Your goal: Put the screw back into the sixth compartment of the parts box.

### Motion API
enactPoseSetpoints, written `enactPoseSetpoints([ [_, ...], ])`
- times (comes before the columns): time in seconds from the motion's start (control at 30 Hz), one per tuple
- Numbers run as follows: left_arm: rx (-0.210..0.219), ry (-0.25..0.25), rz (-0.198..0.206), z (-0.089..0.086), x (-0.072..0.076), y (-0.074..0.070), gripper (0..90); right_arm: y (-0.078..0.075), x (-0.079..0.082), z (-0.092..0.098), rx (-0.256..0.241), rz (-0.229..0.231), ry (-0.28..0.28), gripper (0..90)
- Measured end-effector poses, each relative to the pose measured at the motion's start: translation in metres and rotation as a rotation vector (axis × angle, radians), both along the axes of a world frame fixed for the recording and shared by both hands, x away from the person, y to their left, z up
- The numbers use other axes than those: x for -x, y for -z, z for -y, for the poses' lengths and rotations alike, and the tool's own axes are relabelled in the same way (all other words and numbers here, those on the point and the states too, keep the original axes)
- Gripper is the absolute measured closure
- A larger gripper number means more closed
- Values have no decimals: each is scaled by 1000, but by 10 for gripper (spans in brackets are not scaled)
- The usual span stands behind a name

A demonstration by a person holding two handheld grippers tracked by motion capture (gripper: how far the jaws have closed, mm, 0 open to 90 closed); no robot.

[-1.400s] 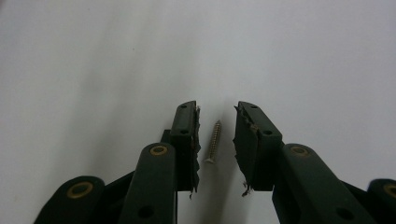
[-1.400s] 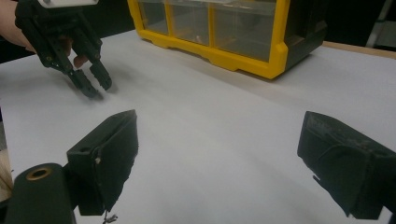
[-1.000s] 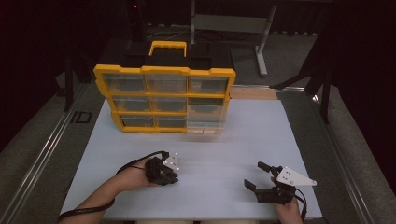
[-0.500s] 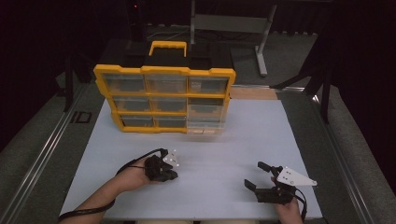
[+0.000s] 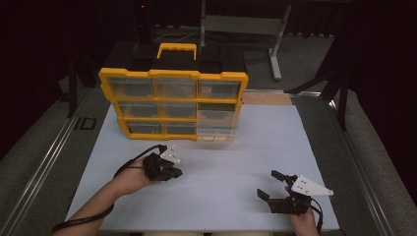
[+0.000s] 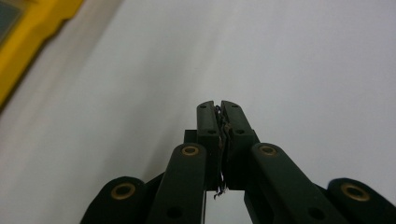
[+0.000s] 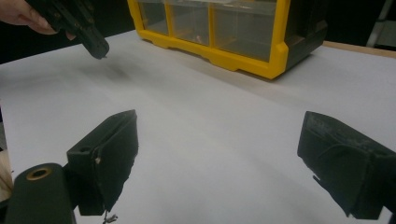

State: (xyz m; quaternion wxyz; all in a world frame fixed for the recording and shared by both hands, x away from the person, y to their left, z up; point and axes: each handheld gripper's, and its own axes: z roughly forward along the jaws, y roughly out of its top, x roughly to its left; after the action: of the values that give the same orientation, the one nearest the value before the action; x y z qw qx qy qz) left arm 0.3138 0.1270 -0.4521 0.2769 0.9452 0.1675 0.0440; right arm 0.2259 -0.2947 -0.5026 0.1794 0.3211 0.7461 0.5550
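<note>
Since a second ago the left gripper (image 5: 173, 172) has turned slightly, jaws pressed together and empty above the white worktop (image 5: 221, 162). The right gripper (image 5: 275, 186) sits near the front right corner, jaws spread wide. The yellow compartment organizer (image 5: 172, 104) stands at the far edge.

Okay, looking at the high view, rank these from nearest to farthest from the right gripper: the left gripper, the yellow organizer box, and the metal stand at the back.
1. left gripper: nearest to the right gripper, across the white table to its left, jaws shut.
2. yellow organizer box: farther up the table, toward the left.
3. metal stand: farthest, on the floor beyond the table's far edge.
</note>
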Motion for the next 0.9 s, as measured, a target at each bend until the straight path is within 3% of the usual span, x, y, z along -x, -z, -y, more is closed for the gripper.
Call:
enactPoseSetpoints([
  [0.5, 49, -15, 67, -5, -4, -57, 884, 0, 0, 1, -6, 4, 1, 124],
  [0.63, 52, -32, 90, -5, -7, -69, 884, 0, 0, 1, -9, 5, 3, 124],
  [0.73, 70, -74, 110, -5, -13, -88, 884, -1, 0, 2, -14, 6, 9, 124],
  [0.9, 84, -94, 135, -4, -19, -108, 884, -1, 0, 2, -10, 5, 5, 124],
])
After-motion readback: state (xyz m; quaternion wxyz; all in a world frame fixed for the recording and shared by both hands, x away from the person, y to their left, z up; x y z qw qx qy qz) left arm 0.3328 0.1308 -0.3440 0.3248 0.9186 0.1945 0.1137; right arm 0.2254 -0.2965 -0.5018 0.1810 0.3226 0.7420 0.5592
